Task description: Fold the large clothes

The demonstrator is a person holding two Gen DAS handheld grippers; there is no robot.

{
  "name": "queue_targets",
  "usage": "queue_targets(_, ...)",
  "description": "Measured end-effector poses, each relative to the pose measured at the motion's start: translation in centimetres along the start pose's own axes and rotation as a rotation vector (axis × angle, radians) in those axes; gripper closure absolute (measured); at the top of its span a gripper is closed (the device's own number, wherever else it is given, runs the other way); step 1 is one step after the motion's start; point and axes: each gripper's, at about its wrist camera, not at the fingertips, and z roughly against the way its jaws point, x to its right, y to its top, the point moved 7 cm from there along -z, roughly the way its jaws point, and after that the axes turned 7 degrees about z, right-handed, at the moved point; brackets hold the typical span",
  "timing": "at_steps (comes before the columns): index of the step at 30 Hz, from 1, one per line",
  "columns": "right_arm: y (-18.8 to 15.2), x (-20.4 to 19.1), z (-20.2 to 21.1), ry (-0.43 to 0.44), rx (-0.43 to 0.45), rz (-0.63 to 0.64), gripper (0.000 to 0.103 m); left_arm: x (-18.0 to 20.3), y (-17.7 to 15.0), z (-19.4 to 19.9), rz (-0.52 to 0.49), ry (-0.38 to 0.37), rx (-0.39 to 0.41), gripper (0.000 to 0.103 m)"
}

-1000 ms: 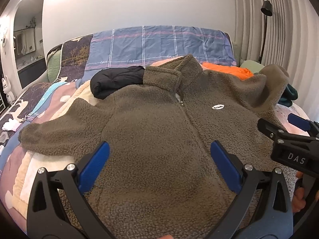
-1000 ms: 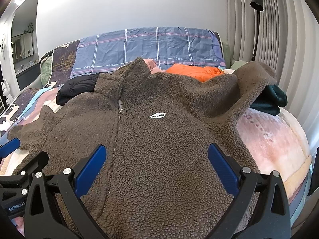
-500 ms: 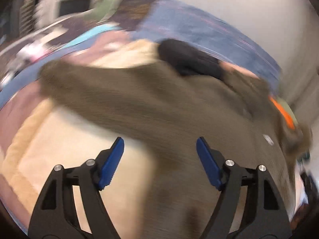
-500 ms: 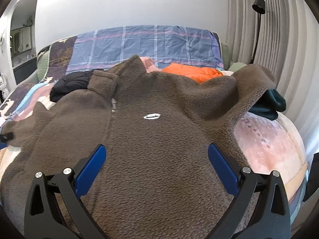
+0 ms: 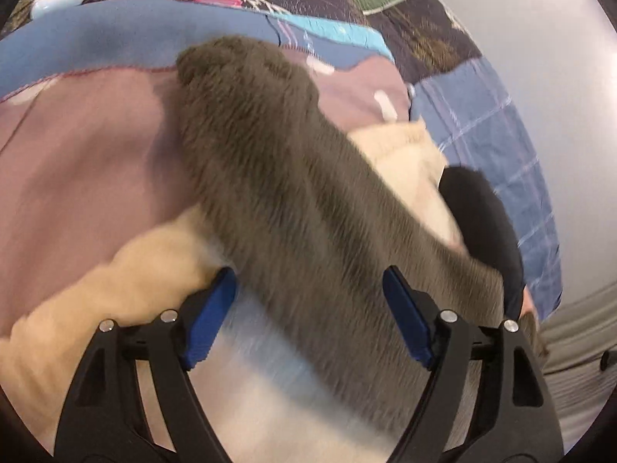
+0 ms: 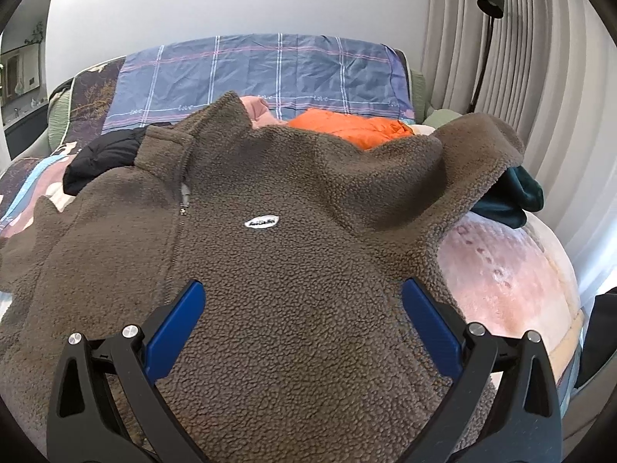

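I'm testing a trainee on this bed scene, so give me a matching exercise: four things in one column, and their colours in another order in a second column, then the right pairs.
Things:
1. fleece jacket
2. puffy garment behind the jacket's shoulder
3. checked sheet at the head of the bed
4. pads on the right gripper's fingers

Colours:
A. orange
B. bright blue
C. brown
D. dusty blue with pale lines

Pairs: 1-C, 2-A, 3-D, 4-B
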Motion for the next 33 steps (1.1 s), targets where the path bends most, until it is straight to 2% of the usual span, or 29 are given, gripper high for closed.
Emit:
queue_targets(1,0.0,0.1,-0.1,-0.002,-0.003,0.0,0.001,0.6,0.4,-0.2,0.0,-0.004,0.016,0.043)
queue_targets(3,0.0,0.4,-0.2,-0.001,-0.005,-0.001,0.001,1.3,1.0,-0.7,-0.019,0.002,0.031,0.09)
queue_targets(6,0.2,0.9,-0.3,0.002,0.0,0.006,0.001,4.0,1.0,0.3,-0.062,-0.019,0.07,0.091)
queue_targets(9,0.4,1.6,-0.4,-0.018,0.012,0.025,0.001,10.9,-1.1,3.6,-0.218,-0.107,0.129,0.091)
queue_targets(10,0.5,1.9,-0.5,-0.023,0.014,0.026,0.001,13.5,-2.5,4.8,-0.285,-0.142,0.14,0.091)
queue_targets(11,0.5,2.4,-0.5,-0.026,0.015,0.022,0.001,17.4,-4.8,6.4,-0.394,-0.191,0.155,0.091)
queue_targets(12,0.5,2.8,-0.5,-0.027,0.016,0.014,0.001,19.0,-6.4,7.6,-0.449,-0.214,0.159,0.091)
queue_targets(14,0.4,3.8,-0.4,-0.019,0.017,-0.014,0.001,24.5,-12.1,9.9,-0.617,-0.312,0.144,0.091)
queue_targets(16,0.1,4.8,-0.1,-0.012,0.016,-0.044,0.001,29.2,-18.7,11.0,-0.79,-0.388,0.102,0.09)
queue_targets(18,-0.2,5.6,0.0,-0.017,0.012,-0.058,0.001,31.8,-25.0,11.1,-0.933,-0.432,0.056,0.087)
queue_targets(19,-0.5,6.0,0.1,-0.019,0.007,-0.062,0.001,32.8,-29.2,10.5,-1.025,-0.45,0.002,0.084)
queue_targets(20,-0.8,6.6,0.2,-0.023,-0.001,-0.066,0.001,33.1,-32.0,9.9,-1.084,-0.454,-0.035,0.075)
queue_targets(21,-1.0,7.0,0.2,-0.026,-0.007,-0.069,0.001,33.3,-34.6,9.3,-1.14,-0.454,-0.071,0.059)
queue_targets(22,-1.2,7.4,0.3,-0.025,-0.013,-0.074,0.001,32.9,-37.6,8.2,-1.207,-0.435,-0.121,0.05)
queue_targets(23,-1.5,7.8,0.4,-0.016,-0.019,-0.079,0.001,32.3,-39.3,7.3,-1.248,-0.411,-0.152,0.039)
queue_targets(24,-1.6,8.1,0.4,-0.003,-0.022,-0.083,0.001,31.2,-41.0,6.5,-1.289,-0.378,-0.187,0.039)
queue_targets(26,-1.8,8.4,0.2,0.054,-0.037,-0.093,0.001,29.4,-42.5,5.5,-1.334,-0.349,-0.242,0.039)
queue_targets(28,-1.8,7.8,-0.3,0.134,-0.073,-0.098,0.001,28.0,-41.9,5.6,-1.335,-0.333,-0.255,0.036)
queue_targets(31,-1.0,5.7,-1.2,0.252,-0.118,-0.084,0.001,25.9,-39.2,6.9,-1.285,-0.339,-0.257,0.031)
queue_targets(33,0.0,3.5,-1.1,0.275,-0.101,-0.02,0.001,24.5,-36.9,7.9,-1.245,-0.339,-0.225,0.024)
